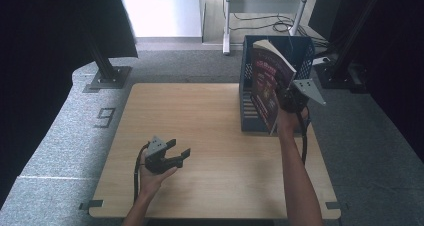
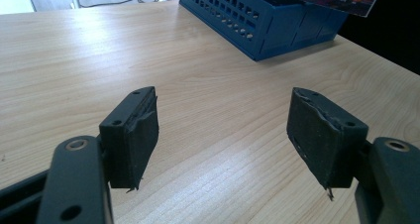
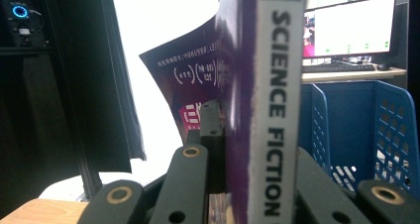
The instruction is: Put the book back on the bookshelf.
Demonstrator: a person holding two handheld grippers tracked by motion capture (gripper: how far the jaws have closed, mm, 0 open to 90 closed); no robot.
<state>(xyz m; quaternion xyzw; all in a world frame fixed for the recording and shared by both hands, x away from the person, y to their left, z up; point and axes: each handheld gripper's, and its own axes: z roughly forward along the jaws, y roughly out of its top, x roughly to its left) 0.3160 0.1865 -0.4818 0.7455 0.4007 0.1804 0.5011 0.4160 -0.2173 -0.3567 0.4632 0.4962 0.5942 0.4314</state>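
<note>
Item: purple book [image 1: 267, 83], clamped at its spine in my right gripper [image 1: 290, 98], held upright over the blue crate [image 1: 300, 48] at the table's [image 1: 200, 116] far right corner. My left gripper [image 1: 177, 153]: jaws apart, empty, near front-left edge.

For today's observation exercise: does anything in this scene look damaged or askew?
Yes. The left gripper has frayed, torn pads, and the book clamped in the right gripper has its cover curling away.
</note>
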